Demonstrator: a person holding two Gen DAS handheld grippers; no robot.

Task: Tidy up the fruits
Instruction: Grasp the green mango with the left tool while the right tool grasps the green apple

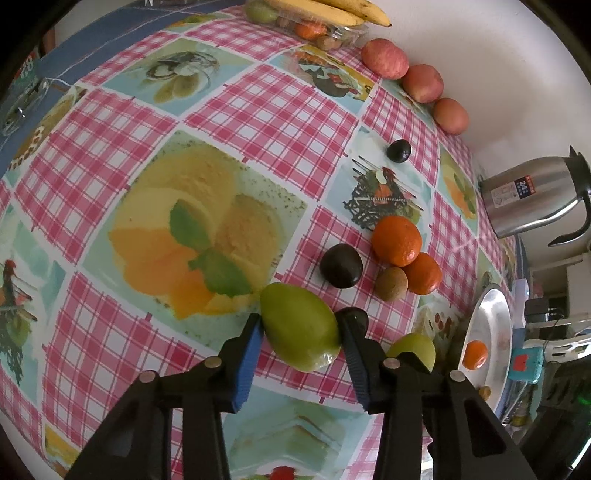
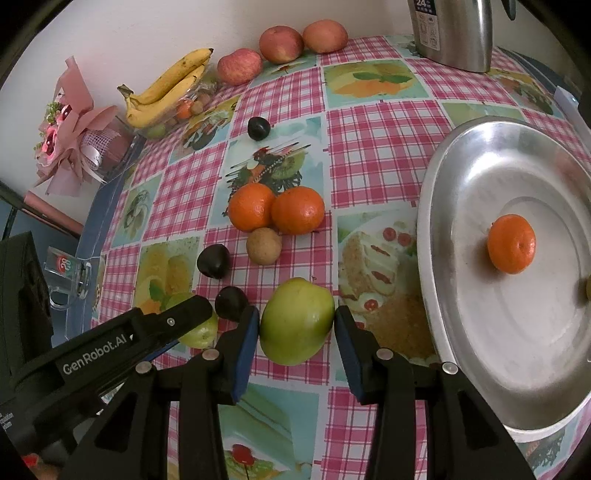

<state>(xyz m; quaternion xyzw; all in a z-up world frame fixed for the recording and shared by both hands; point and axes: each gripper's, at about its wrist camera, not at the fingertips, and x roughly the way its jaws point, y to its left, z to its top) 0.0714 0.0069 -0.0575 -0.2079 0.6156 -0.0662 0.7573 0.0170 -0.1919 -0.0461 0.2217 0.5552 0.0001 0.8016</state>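
Note:
In the left wrist view my left gripper [image 1: 300, 321] is shut on a green fruit [image 1: 299, 326] that rests on the checked tablecloth, a blue pad touching each side. In the right wrist view my right gripper [image 2: 295, 314] is shut on a second, rounder green fruit [image 2: 297, 321], also on the cloth. The left gripper's finger [image 2: 177, 314] shows at the left there, over its own green fruit [image 2: 201, 332]. A metal plate [image 2: 428, 221] to the right holds an orange [image 2: 511, 243].
Two oranges [image 2: 251, 206], a brown fruit [image 2: 263, 245] and dark plums [image 2: 213, 260] lie just beyond the grippers. Apples [image 2: 238, 66], bananas [image 2: 166, 88] on a plastic box and a steel thermos jug [image 2: 454, 33] line the wall. A bouquet [image 2: 70, 133] and a glass mug [image 2: 70, 273] stand at the left edge.

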